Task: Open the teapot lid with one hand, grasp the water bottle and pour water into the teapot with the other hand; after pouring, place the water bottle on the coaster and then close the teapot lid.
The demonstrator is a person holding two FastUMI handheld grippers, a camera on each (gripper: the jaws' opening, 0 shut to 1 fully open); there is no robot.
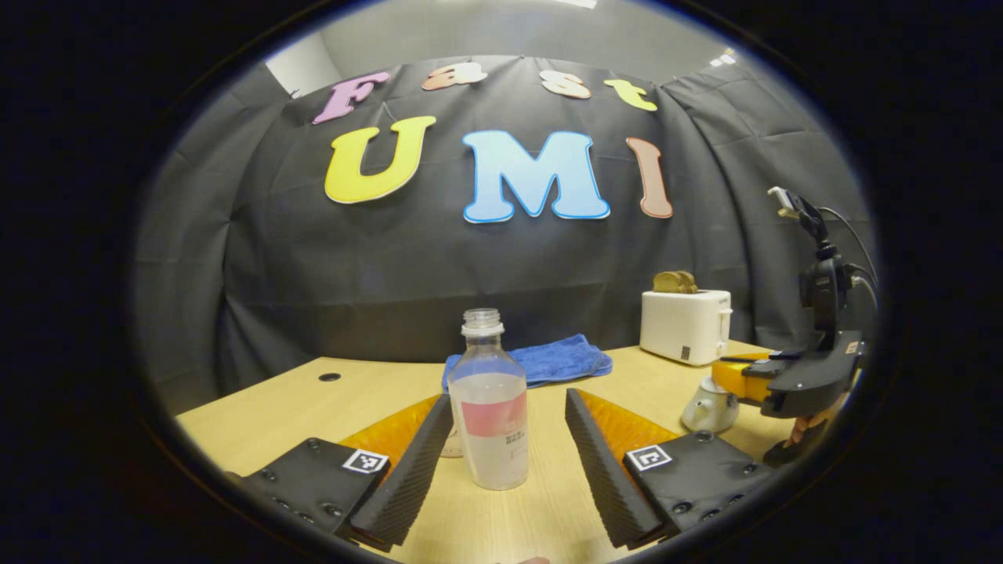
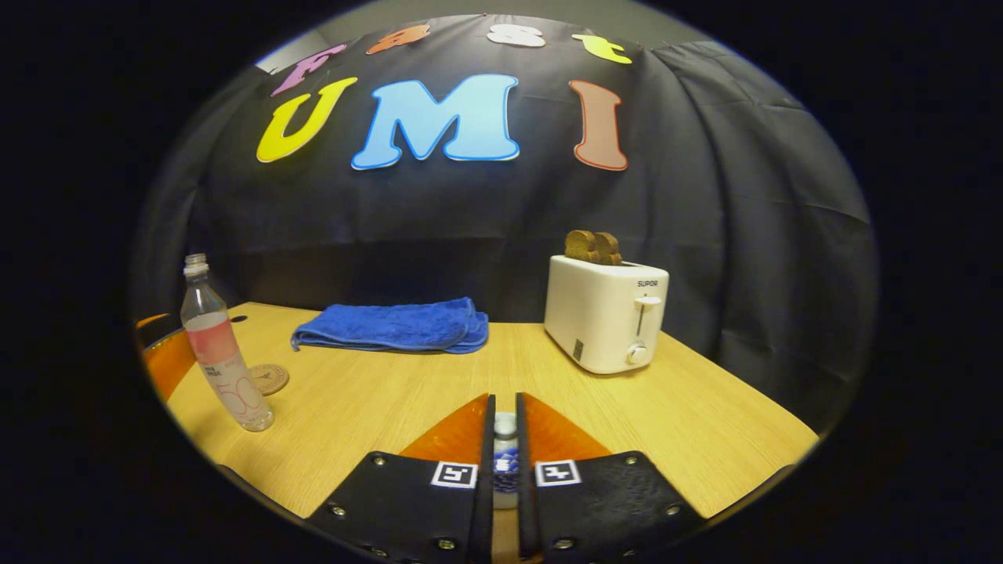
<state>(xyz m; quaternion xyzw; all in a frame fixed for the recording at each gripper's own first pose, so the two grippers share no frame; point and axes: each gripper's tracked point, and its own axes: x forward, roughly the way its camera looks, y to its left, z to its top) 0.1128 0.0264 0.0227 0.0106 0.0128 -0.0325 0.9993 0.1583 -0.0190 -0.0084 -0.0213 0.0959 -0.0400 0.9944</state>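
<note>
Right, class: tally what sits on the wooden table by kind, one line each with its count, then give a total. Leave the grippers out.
Water bottle: 1
Teapot: 1
Coaster: 1
Blue towel: 1
Toaster: 1
Total: 5

Bare table (image 2: pixel 407 392) between water bottle (image 2: pixel 223 356) and toaster (image 2: pixel 605 313), towel (image 2: pixel 396 327) behind
</note>
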